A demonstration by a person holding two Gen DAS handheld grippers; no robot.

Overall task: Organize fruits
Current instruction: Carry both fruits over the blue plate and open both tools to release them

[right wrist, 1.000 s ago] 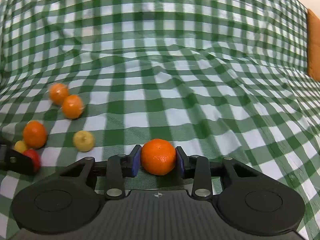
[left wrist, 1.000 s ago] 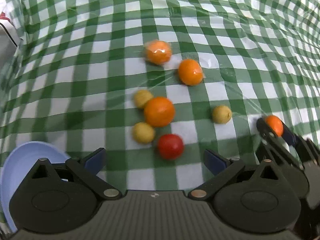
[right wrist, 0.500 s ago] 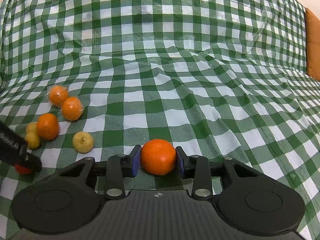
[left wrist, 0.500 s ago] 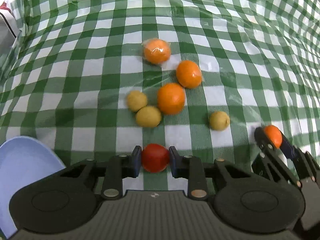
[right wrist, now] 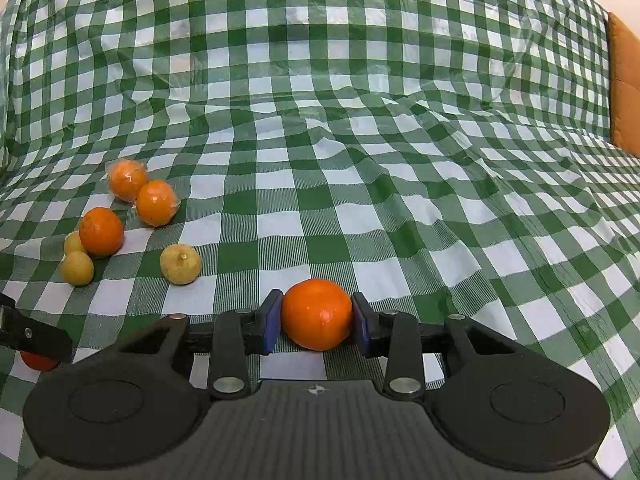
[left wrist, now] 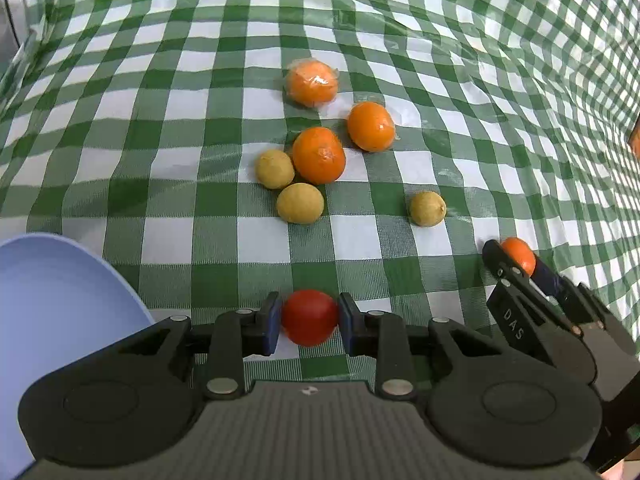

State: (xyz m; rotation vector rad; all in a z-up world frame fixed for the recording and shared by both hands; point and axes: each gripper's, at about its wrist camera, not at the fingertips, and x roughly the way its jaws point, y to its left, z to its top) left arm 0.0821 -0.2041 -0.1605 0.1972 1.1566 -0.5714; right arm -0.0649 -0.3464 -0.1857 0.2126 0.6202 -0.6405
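Red fruit [left wrist: 309, 317] pinched between left jaws.

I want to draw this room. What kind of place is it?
Probably a table at home, maybe for eating. A green checked tablecloth covers it, with oranges and small yellow fruits lying loose and a pale blue bowl at the edge.

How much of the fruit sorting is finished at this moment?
Nothing looks sorted yet: the blue bowl shows no fruit. In hand: the left tongs grip a red fruit, the right tongs an orange. Left on the checked cloth: three oranges, two in plastic wrap, and three yellow fruits.
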